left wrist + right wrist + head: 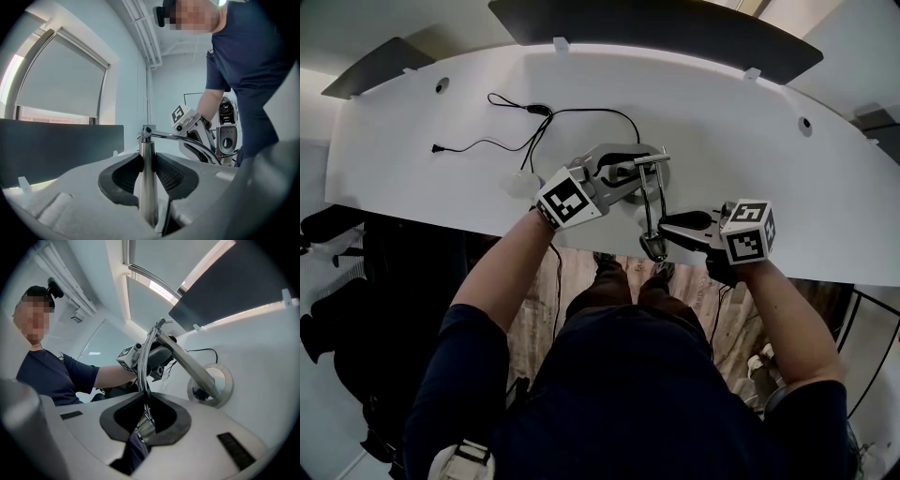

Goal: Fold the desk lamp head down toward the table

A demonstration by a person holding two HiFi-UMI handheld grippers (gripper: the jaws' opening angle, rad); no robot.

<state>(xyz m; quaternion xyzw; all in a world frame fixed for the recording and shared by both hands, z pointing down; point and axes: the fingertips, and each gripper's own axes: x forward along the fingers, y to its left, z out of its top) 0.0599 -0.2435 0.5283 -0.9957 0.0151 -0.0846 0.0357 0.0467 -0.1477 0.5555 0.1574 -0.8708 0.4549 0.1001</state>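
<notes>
White curved desk [741, 122], dark screen [675, 28] along its far edge. Chrome desk lamp [652, 202] stands centre, close to the near edge. Round base [225, 380] is flat on the desk. Thick brushed stem [148, 192] runs up to a hinge knob, and a thin curved arm [142, 373] comes off it toward the near side. Left claw [628, 174] is clamped on the stem. Right claw [670, 225] is pinching the arm near its low end. Black cable [541, 110] lies loose, far-left of the lamp.
</notes>
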